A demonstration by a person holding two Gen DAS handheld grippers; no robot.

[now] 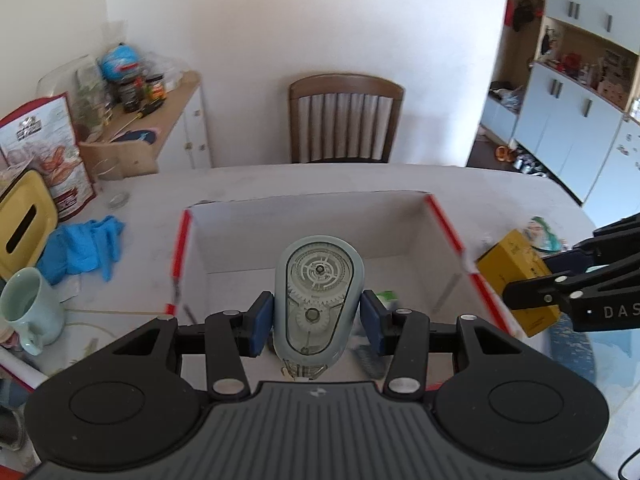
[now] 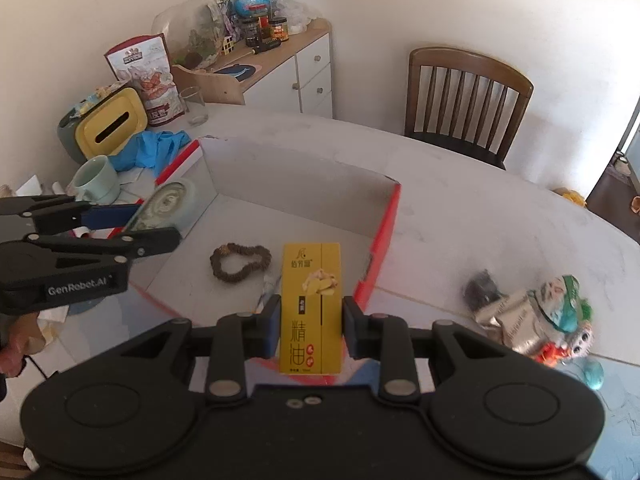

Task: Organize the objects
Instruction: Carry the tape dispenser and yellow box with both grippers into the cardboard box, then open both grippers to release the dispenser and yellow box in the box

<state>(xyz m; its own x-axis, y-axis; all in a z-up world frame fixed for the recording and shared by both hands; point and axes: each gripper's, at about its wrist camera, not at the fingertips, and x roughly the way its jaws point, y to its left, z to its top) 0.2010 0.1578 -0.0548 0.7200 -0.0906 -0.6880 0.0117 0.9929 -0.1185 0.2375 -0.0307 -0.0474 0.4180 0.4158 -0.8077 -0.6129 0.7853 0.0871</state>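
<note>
While my left jaws [image 1: 316, 322] clamp the pale-blue gear-windowed tape dispenser [image 1: 319, 296] and my right jaws [image 2: 310, 328] pinch the yellow carton [image 2: 311, 308], both above the red-edged cardboard box [image 2: 384, 220] mid-desk, I should lower each fully inside before letting go.

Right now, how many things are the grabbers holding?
2. The left gripper holds a pale blue correction tape dispenser above the box; the right gripper holds a yellow carton over the box's right edge.
</note>
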